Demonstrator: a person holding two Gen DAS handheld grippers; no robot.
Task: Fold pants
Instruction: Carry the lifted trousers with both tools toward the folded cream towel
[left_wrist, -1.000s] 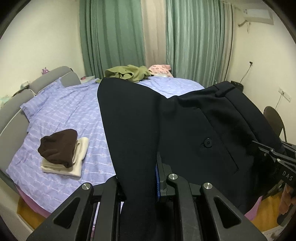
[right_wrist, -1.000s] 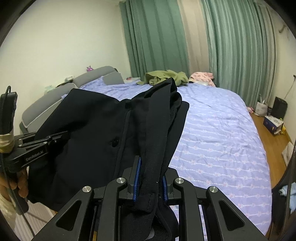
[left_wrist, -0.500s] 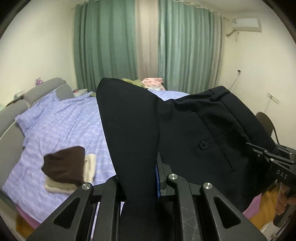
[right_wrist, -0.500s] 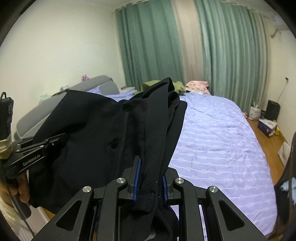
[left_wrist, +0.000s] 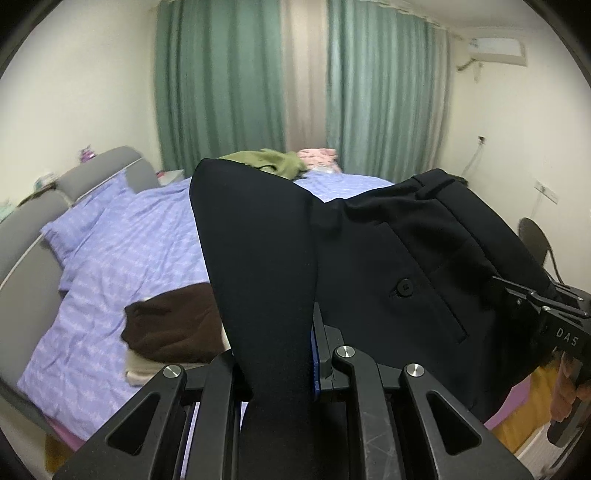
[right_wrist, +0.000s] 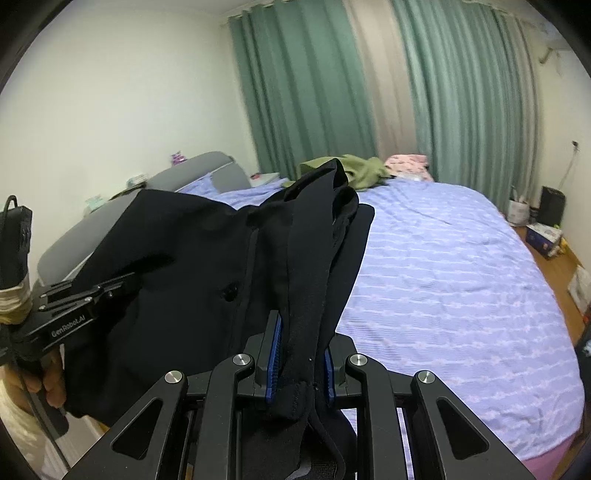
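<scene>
The black pants (left_wrist: 388, 240) hang in the air over the near edge of the bed (left_wrist: 129, 229), stretched between both grippers. My left gripper (left_wrist: 275, 350) is shut on a pant leg that rises between its fingers. My right gripper (right_wrist: 301, 362) is shut on bunched waistband fabric of the pants (right_wrist: 184, 251). In the left wrist view the right gripper (left_wrist: 554, 314) shows at the right edge, held by a hand. In the right wrist view the left gripper (right_wrist: 85, 299) shows at the left edge. A button and a back pocket face the cameras.
A folded pile, brown on cream (left_wrist: 173, 328), lies on the bed near the left gripper. A green garment (left_wrist: 273, 162) and a pink item (left_wrist: 319, 155) lie at the far side by the curtains. Grey headboard (left_wrist: 22, 236) at left, chair (left_wrist: 535, 240) at right, boxes (right_wrist: 546, 236) on the floor.
Both grippers have carried the pants sideways across the bed's near edge, toward the folded pile, which now sits closer to the left gripper. Both grips are unchanged.
</scene>
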